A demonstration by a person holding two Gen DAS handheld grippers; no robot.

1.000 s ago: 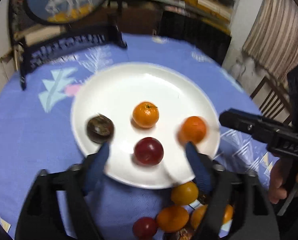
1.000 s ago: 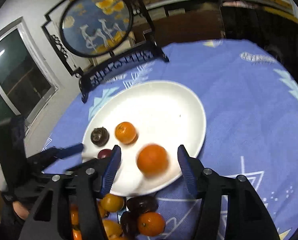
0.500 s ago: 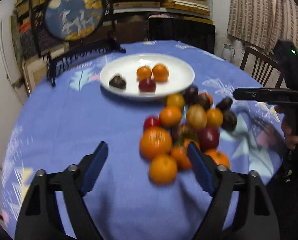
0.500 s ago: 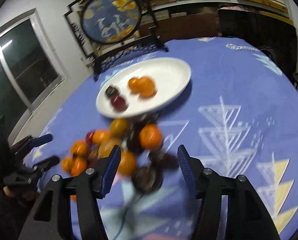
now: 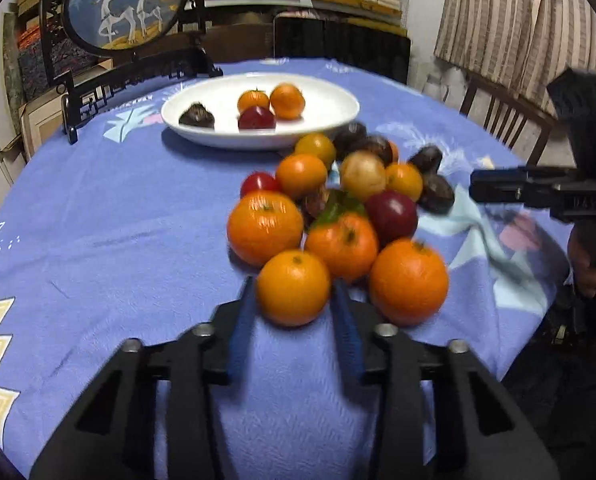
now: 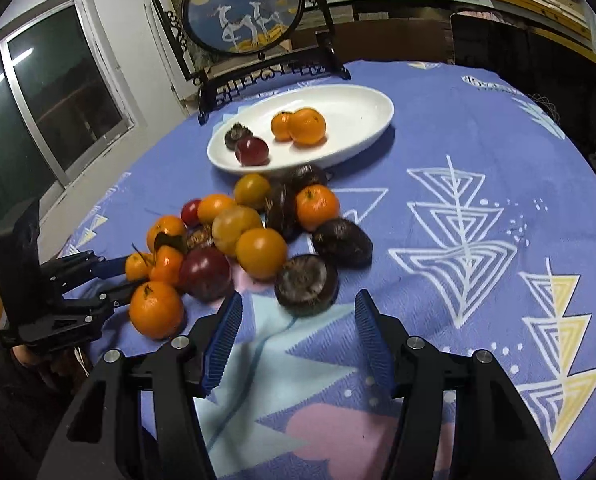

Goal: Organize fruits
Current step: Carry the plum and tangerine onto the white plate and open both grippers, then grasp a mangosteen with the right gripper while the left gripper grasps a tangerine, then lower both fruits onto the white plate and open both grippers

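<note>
— What sits nearest your left gripper (image 5: 293,304)?

— A mandarin (image 5: 293,287), right between my blue pads (image 5: 242,320). My jaws are closing on it; both pads look to be against its sides already.

— And your right gripper (image 6: 298,320)?

— Its jaws stand apart with nothing between them. A dark round fruit (image 6: 306,285) lies just beyond the fingertips, not touching.

— Further out?

— The heap of fruit (image 6: 233,232) on the blue tablecloth (image 6: 478,168): mandarins, red plums, dark ones, all pressed together.

— And beyond that?

— The white plate (image 6: 362,112), just behind the heap, carrying two mandarins, a red plum and a dark fruit. Behind it stands a round painted screen (image 6: 243,8).
</note>
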